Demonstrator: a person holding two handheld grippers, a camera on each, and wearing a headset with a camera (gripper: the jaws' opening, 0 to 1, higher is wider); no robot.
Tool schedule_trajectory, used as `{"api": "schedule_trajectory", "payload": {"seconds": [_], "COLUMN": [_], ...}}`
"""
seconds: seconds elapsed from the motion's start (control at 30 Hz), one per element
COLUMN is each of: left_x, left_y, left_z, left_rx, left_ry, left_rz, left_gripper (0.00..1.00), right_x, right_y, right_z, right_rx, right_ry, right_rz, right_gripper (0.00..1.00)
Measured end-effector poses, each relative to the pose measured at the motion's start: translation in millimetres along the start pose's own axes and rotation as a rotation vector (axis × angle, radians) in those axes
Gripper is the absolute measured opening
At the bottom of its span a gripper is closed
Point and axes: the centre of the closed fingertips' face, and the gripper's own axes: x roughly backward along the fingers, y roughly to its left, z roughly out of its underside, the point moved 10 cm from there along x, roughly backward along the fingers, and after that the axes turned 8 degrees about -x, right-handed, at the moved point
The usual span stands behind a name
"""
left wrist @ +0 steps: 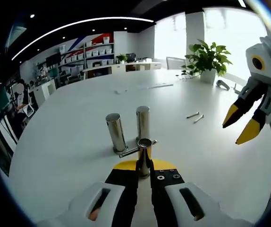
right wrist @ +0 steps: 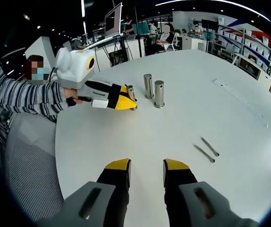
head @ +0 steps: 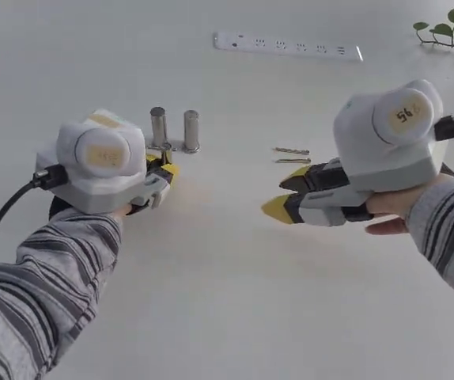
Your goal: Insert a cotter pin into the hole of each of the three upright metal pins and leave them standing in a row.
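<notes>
Cotter pins (head: 292,155), two thin silver ones, lay parallel on the white desk (head: 227,277) just beyond my wide, empty right tongs (head: 276,196); my left tongs (left wrist: 144,166) clamped one upright steel pin (left wrist: 145,150).

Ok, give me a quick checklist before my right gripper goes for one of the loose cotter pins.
1. Left gripper shut on the nearest metal pin: ok.
2. Right gripper open and empty: ok.
3. Two cotter pins lying free on the table: ok.
4. Other two metal pins standing upright: ok.
5. Thin rod at the nearest metal pin seated through its hole: cannot tell.
</notes>
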Motion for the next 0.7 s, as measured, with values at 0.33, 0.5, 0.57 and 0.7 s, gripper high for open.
{"api": "schedule_trajectory", "payload": {"seconds": [0.33, 0.5, 0.57, 0.7], "left_x": [-1.0, -1.7, -2.0, -2.4], "left_y": [2.1, 2.5, 3.2, 4.0], "left_z": [1.1, 1.3, 1.4, 2.2], "left_rx": [0.001, -0.005, 0.001, 0.004], "left_ry": [-0.014, -0.02, -0.02, -0.019], "left_rz": [0.002, 0.0, 0.002, 0.002], "left_gripper": [0.05, 0.05, 0.05, 0.06], "right_x": [-3.8, -4.6, -4.8, -5.9], "right_y": [-0.3, 0.0, 0.0, -0.6], "right_z": [0.4, 0.6, 1.0, 2.7], "right_rx": [-0.033, -0.045, -0.046, -0.052], "right_ry": [-0.049, -0.059, -0.061, -0.058], "right_rz": [-0.014, -0.016, -0.014, -0.015], "right_gripper": [0.27, 0.28, 0.28, 0.28]}}
